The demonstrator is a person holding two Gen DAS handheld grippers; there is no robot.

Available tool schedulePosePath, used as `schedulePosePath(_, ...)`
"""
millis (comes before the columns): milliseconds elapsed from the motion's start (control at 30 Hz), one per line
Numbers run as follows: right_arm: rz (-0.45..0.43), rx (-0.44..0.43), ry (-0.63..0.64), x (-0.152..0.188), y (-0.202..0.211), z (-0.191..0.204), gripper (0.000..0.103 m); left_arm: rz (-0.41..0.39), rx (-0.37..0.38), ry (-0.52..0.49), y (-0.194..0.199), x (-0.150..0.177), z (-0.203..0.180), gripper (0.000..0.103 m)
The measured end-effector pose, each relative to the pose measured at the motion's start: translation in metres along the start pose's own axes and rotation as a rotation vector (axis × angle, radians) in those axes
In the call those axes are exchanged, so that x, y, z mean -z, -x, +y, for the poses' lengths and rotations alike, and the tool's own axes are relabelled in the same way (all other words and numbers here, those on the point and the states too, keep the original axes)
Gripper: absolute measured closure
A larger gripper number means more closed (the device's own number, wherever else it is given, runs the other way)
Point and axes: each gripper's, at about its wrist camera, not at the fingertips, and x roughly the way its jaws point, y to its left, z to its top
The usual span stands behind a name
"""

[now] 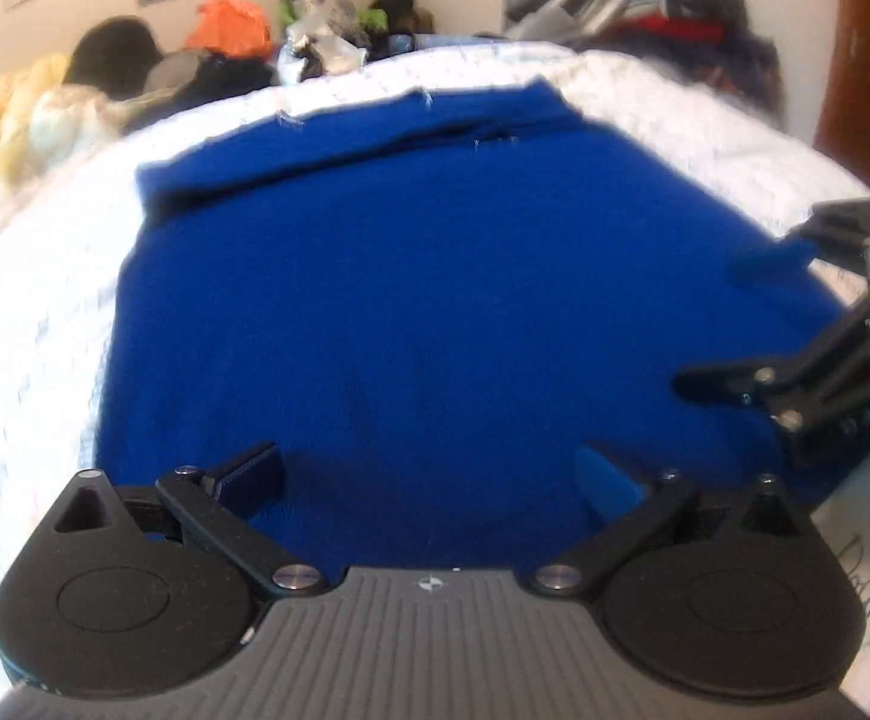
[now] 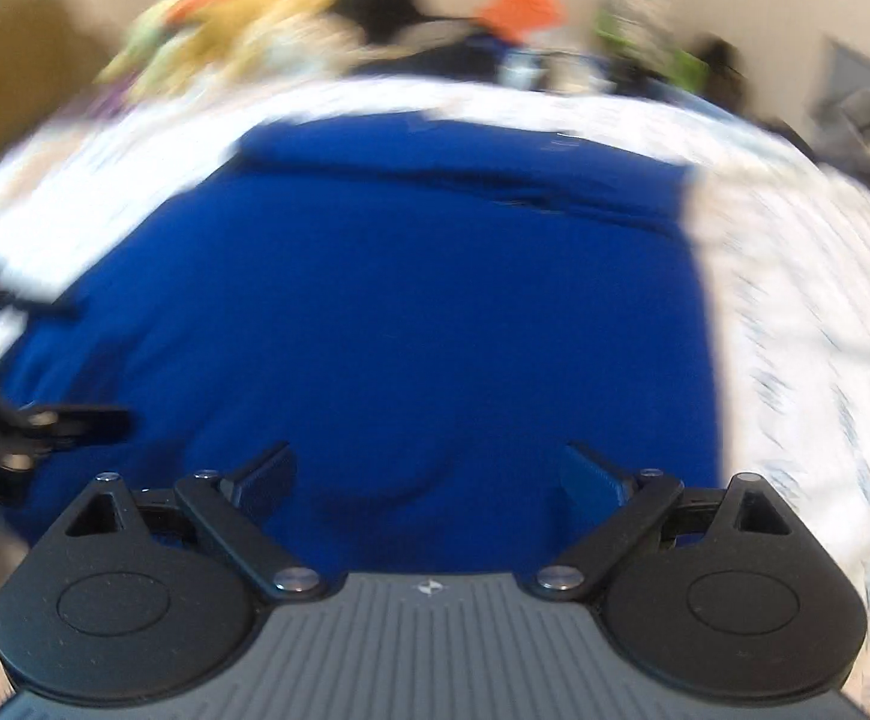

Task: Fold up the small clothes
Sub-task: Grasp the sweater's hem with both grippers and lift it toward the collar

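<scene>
Two grippers hang over a blue cloth (image 1: pixel 411 276) that lies spread flat on a white sheet (image 1: pixel 33 324), its far edge folded back on itself in a thick band. The left gripper (image 1: pixel 429 474) has its fingers spread wide with nothing between them, the near part of the cloth lying under and ahead of the tips, and the right gripper (image 2: pixel 429 471) stands the same way, fingers wide apart and empty above the cloth's near edge. Seen from the left wrist, the right gripper sits at the cloth's right-hand edge.
</scene>
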Motion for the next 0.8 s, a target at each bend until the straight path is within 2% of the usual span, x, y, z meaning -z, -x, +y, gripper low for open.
schedulePosePath(33, -0.035, 0.012, 0.015, 0.011, 0.006, -0.001, 0.000, 0.000, 0.003, 0.011, 0.007, 0.006, 0.005, 0.000)
schedulePosePath(67, -0.041, -0.019, -0.012, 0.019, 0.012, -0.010, 0.000, 0.014, 0.000, 0.017, 0.014, 0.011, 0.010, 0.000)
schedulePosePath(133, 0.026, -0.069, -0.155, 0.027, 0.026, -0.037, 0.000, 0.018, -0.023, 0.102, 0.037, 0.023, 0.030, 0.000)
schedulePosePath(200, 0.078, -0.094, -0.307, 0.035, 0.052, -0.063, 0.000, 0.030, -0.029, 0.249, 0.058, 0.036, 0.059, 0.000)
schedulePosePath(267, 0.066, -0.183, -0.536, 0.051, 0.075, -0.100, 0.000, 0.072, -0.020, 0.437, 0.070, 0.049, 0.093, 0.001)
schedulePosePath(300, 0.077, -0.225, -0.654, 0.061, 0.083, -0.118, 0.000, 0.056, 0.006, 0.506, 0.079, 0.056, 0.105, 0.001)
schedulePosePath(367, 0.124, -0.314, -0.826, 0.074, 0.085, -0.142, 0.000, 0.063, 0.094, 0.633, 0.086, 0.059, 0.122, 0.002)
schedulePosePath(400, 0.147, -0.371, -0.879, 0.081, 0.084, -0.148, 0.000, 0.065, 0.170, 0.696, 0.085, 0.061, 0.128, 0.002)
schedulePosePath(467, 0.146, -0.445, -0.933, 0.083, 0.083, -0.150, 0.000, 0.084, 0.365, 0.806, 0.075, 0.064, 0.137, 0.002)
schedulePosePath(533, 0.171, -0.534, -0.964, 0.081, 0.072, -0.149, 0.000, 0.094, 0.440, 0.844, 0.065, 0.064, 0.137, 0.003)
schedulePosePath(600, 0.179, -0.599, -0.967, 0.078, 0.063, -0.146, 0.000, 0.102, 0.440, 0.848, 0.062, 0.062, 0.137, 0.010)
schedulePosePath(667, 0.185, -0.596, -0.949, 0.074, 0.062, -0.145, 0.002, 0.137, 0.428, 0.851, 0.058, 0.060, 0.139, 0.038)
schedulePosePath(700, 0.190, -0.576, -0.933, 0.067, 0.058, -0.142, 0.006, 0.148, 0.419, 0.850, 0.057, 0.060, 0.141, 0.044)
schedulePosePath(733, 0.199, -0.549, -0.917, 0.065, 0.058, -0.140, 0.025, 0.154, 0.407, 0.844, 0.058, 0.061, 0.142, 0.054)
schedulePosePath(767, 0.214, -0.520, -0.912, 0.066, 0.054, -0.142, 0.054, 0.161, 0.394, 0.834, 0.056, 0.060, 0.142, 0.062)
schedulePosePath(800, 0.230, -0.498, -0.915, 0.069, 0.053, -0.144, 0.068, 0.166, 0.381, 0.824, 0.056, 0.061, 0.141, 0.067)
